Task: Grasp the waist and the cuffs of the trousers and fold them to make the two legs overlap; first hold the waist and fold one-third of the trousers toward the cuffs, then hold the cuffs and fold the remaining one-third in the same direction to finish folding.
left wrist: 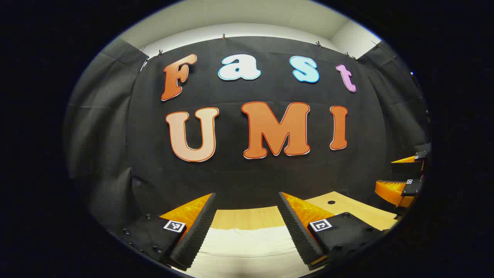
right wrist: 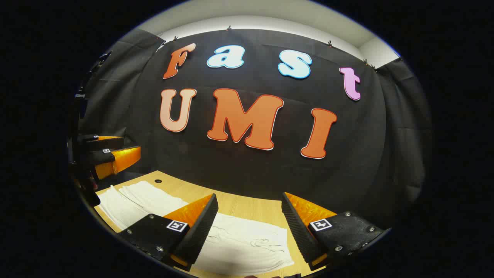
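White trousers point(right wrist: 239, 241) lie flat on the wooden table point(right wrist: 247, 208), stretching from the near right to the far left in the right gripper view. My right gripper point(right wrist: 249, 200) hangs open above them, nothing between its fingers. At that view's left edge the left gripper point(right wrist: 112, 152) hovers over the trousers' far end. In the left gripper view my left gripper point(left wrist: 247, 199) is open above pale cloth of the trousers point(left wrist: 251, 247), with the right gripper point(left wrist: 403, 175) at the far right edge.
The table point(left wrist: 247, 218) ends against the black cloth wall point(left wrist: 251, 173). A small round hole point(right wrist: 158, 180) sits in the tabletop near the trousers' far end; the same hole point(left wrist: 331, 202) shows in the left gripper view.
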`<state>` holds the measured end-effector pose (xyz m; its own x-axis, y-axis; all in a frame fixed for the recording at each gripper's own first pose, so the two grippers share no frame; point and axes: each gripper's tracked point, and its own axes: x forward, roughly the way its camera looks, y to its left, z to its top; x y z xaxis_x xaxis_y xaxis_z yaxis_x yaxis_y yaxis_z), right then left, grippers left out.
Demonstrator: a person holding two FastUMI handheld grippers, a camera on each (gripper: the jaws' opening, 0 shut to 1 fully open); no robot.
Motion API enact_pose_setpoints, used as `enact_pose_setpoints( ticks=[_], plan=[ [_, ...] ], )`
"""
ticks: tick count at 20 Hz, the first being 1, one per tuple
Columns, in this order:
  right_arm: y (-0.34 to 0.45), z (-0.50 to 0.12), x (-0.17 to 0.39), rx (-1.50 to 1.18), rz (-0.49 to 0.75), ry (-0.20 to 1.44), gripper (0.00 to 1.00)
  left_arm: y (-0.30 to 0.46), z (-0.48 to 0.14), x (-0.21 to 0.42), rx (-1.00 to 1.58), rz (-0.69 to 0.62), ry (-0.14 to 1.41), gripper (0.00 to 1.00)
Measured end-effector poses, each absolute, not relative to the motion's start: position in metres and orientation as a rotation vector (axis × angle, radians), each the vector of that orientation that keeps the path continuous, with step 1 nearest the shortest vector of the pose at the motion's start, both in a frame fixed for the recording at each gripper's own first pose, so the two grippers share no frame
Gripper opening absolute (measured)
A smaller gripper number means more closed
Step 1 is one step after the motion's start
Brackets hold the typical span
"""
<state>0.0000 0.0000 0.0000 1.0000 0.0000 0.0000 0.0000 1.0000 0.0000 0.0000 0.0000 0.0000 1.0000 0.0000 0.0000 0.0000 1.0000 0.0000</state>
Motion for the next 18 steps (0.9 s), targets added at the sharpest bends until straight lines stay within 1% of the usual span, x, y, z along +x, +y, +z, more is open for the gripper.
enact_pose_setpoints(
  ticks=[10, 18],
  plan=[
    [0.004, -0.003, 0.003, 0.002, -0.053, 0.024, 0.99, 0.044, -0.005, 0.0, 0.015, 0.037, 0.001, 1.0],
    [0.014, -0.007, 0.007, 0.016, -0.141, 0.069, 0.99, 0.082, -0.015, 0.01, 0.035, -0.001, -0.013, 1.0]
  ],
)
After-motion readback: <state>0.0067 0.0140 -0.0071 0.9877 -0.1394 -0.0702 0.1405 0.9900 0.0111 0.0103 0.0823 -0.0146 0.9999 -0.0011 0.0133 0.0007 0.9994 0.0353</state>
